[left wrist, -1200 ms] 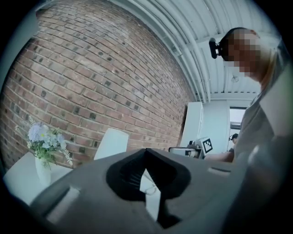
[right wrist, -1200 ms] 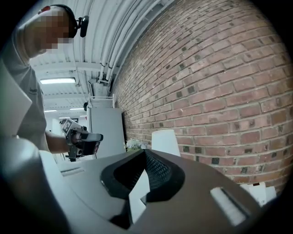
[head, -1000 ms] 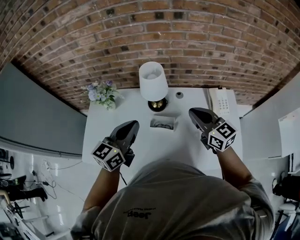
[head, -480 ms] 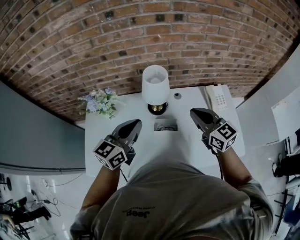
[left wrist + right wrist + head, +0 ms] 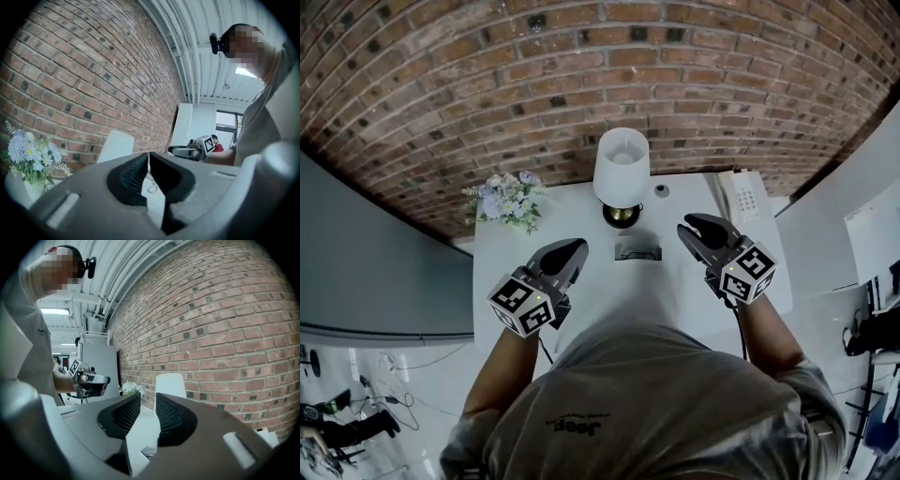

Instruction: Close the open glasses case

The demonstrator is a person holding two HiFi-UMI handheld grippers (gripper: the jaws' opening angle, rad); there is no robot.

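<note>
Head view: open glasses case (image 5: 637,250) on the counter (image 5: 619,286) between left tool (image 5: 575,247) and right tool (image 5: 691,226), touching neither; left gripper view: jaws pressed together, empty; right gripper view: jaws slightly spread, just opening, nothing between them.

The glasses case (image 5: 637,251) lies before the lamp (image 5: 621,173), flowers (image 5: 506,197) left, telephone (image 5: 742,194) right.

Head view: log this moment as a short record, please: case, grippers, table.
case: small rectangular open glasses case, on white table, before white-shaded lamp
left gripper: shut, empty, clear of case
right gripper: jaws just been opening, nothing between them, clear of case
also there: flower bouquet, white telephone
task: case not yet closed
</note>
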